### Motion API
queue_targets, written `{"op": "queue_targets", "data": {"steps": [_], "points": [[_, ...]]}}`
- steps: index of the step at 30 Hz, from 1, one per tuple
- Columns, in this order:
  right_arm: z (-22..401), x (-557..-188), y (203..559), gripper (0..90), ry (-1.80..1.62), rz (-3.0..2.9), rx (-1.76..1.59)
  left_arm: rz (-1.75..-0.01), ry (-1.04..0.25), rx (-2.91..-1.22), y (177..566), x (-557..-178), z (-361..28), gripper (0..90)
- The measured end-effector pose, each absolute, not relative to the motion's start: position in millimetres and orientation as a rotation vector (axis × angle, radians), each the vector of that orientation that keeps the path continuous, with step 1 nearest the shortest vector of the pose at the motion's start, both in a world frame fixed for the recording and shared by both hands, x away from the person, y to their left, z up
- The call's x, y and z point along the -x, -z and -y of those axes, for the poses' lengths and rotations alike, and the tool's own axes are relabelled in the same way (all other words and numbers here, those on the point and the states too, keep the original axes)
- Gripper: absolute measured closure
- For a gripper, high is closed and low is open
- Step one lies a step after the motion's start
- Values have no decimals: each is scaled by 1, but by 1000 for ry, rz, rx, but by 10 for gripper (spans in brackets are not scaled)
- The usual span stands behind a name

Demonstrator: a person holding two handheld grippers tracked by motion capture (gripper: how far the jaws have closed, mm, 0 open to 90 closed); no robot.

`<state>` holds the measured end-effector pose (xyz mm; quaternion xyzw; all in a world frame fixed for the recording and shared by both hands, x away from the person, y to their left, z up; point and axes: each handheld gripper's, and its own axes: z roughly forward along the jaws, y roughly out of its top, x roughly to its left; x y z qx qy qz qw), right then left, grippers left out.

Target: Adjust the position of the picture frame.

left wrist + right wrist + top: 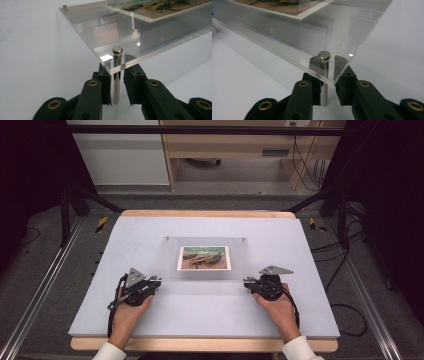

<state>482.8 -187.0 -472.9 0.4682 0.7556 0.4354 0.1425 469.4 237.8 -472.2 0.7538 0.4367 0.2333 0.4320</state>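
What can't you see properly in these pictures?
- High view: the picture under the clear panel is too small to make out its subject.
- Left gripper view: the picture is cut off by the top edge.
- Right gripper view: the metal pin foot sits hidden between the claw jaws.

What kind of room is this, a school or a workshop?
Probably a lab or workshop set up for recording handwork. A black metal frame stands round the pale foam-covered wooden table, loose black cables trail on the grey floor, and light wooden shelving stands behind.
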Motion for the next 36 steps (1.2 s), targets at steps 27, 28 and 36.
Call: {"op": "queue_targets", "data": {"steps": [27, 28, 36], "points": [[226, -437, 455, 164, -1195, -2084, -1308, -1049, -506, -1810, 450, -441, -267, 154], [228, -436, 453, 146, -1200, -2075, -1314, -1048, -506, -1798, 448, -440, -268, 140], [229, -436, 432, 95, -1264, -2026, -1232, -959, -509, -1803, 432, -442, -266, 79]]}}
